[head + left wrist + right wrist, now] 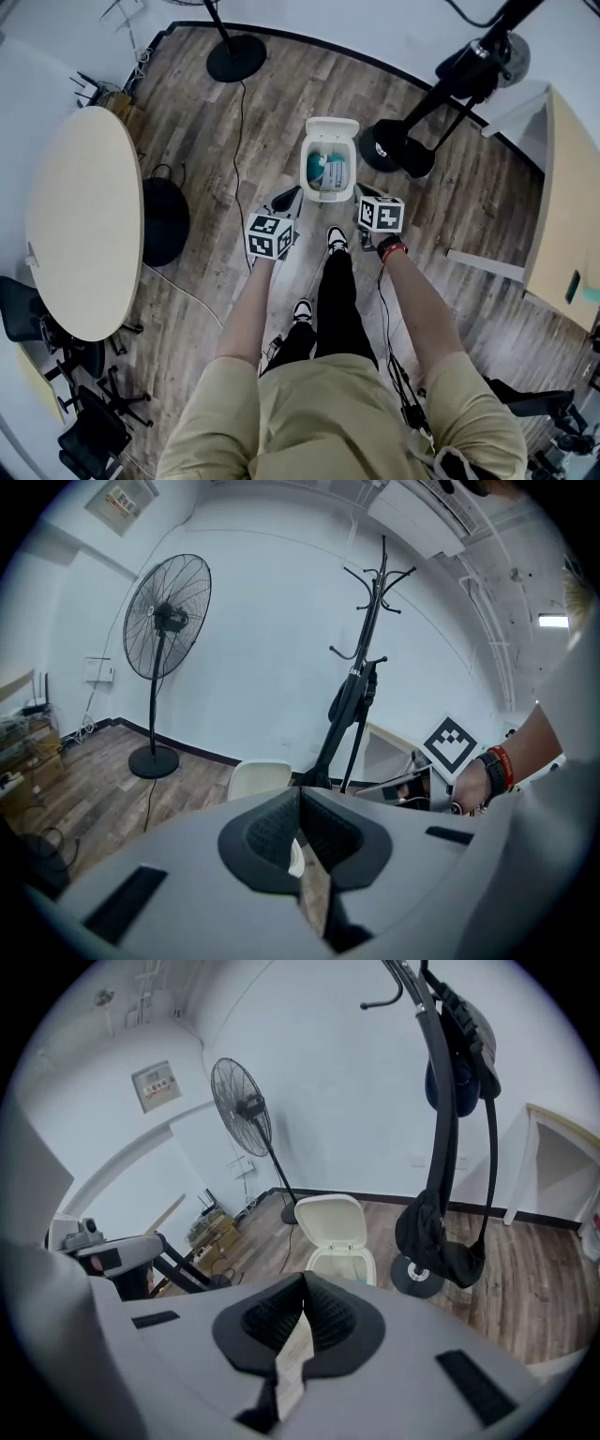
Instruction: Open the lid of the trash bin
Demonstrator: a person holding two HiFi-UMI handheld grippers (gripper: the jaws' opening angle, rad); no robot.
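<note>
The white trash bin (328, 178) stands on the wood floor with its lid (331, 127) swung up and back, and blue-white rubbish shows inside. My left gripper (285, 200) hangs just left of the bin's front and is shut on nothing. My right gripper (363, 193) hangs at the bin's right front and is shut and empty too. A black-and-white shoe (337, 240) sits right in front of the bin. In the right gripper view, the open bin (341, 1263) and raised lid (329, 1221) lie beyond the closed right gripper (303, 1284). The lid (259, 778) shows past the closed left gripper (300, 793).
A coat stand base (395, 146) sits right of the bin. A fan base (235, 58) with a cable stands behind and to the left. A round table (84, 220) and a black bag (165, 221) fill the left. A wooden desk (562, 206) stands at the right.
</note>
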